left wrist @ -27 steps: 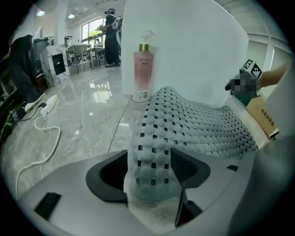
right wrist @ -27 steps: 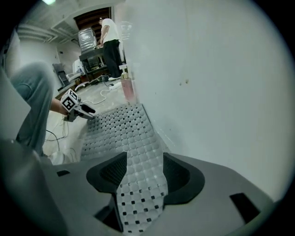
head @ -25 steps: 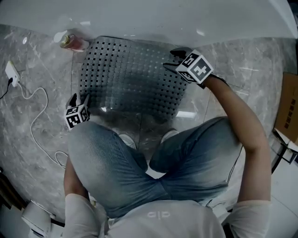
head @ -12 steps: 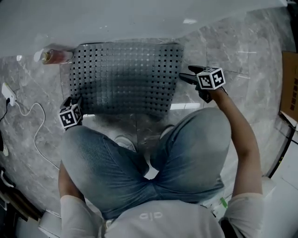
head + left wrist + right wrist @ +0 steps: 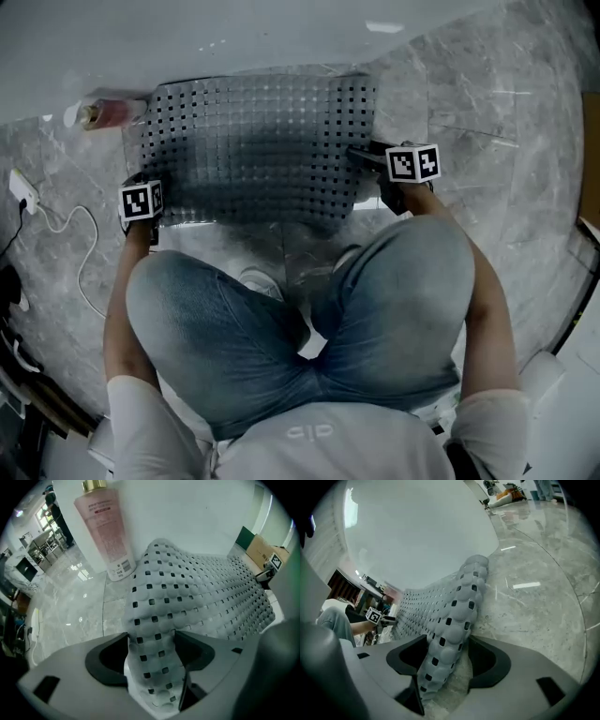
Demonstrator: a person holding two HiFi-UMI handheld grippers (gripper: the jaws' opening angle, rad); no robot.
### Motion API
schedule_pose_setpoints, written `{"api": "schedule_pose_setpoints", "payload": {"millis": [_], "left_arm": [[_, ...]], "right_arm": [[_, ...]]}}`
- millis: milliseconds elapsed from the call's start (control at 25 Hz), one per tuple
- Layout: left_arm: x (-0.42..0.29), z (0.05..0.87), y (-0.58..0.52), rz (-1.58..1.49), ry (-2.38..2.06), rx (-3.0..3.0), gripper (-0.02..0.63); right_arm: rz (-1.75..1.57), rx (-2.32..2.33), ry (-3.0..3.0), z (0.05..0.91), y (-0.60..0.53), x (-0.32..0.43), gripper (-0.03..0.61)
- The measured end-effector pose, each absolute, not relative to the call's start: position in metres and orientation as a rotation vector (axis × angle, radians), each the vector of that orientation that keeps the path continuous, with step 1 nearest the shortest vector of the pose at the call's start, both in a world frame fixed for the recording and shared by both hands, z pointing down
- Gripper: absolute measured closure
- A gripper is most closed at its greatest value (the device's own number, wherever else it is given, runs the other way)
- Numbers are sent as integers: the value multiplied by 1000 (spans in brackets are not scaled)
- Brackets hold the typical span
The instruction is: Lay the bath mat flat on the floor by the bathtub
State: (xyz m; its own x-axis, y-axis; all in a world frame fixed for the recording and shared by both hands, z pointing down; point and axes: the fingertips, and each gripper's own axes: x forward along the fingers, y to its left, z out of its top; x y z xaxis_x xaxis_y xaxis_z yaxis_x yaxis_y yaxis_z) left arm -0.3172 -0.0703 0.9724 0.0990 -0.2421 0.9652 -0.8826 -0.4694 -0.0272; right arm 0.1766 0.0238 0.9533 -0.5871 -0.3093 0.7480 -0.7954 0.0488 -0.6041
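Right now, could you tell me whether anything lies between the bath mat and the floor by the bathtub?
Nothing visible does. A pink bottle stands on the floor by the bathtub, beside the far left corner of the bath mat, not under it.

The bath mat [image 5: 253,150] looks like soft rubber or plastic, with a bumpy surface of round knobs and small square holes, and a dull finish. The floor [image 5: 487,103] is polished grey stone with veins, glossy enough to mirror the lamps. The bathtub [image 5: 187,37] along the top of the frame is smooth, white and shiny. The bottle [image 5: 105,531] at upper left is pink plastic with a shiny gold cap [image 5: 95,484]. The trousers [image 5: 281,347] are denim cloth.
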Motion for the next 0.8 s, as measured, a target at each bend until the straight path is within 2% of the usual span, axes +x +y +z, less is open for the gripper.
{"api": "schedule_pose_setpoints", "payload": {"millis": [280,360,600,800], "left_arm": [[-314,973,-68,1398,-1002,1701,329],[-303,969,-61,1376,-932,1669,348],[-231,959,-38,1258,-781,1641,357],[-221,971,-36,1310,-783,1644,334]], "right_arm": [[1463,1149,-1864,937,15,178,415],[1416,1169,-1852,925,6,183,435],[1098,1167,-1717,887,-4,241,433],[1017,1184,-1749,885,-2,251,334]]}}
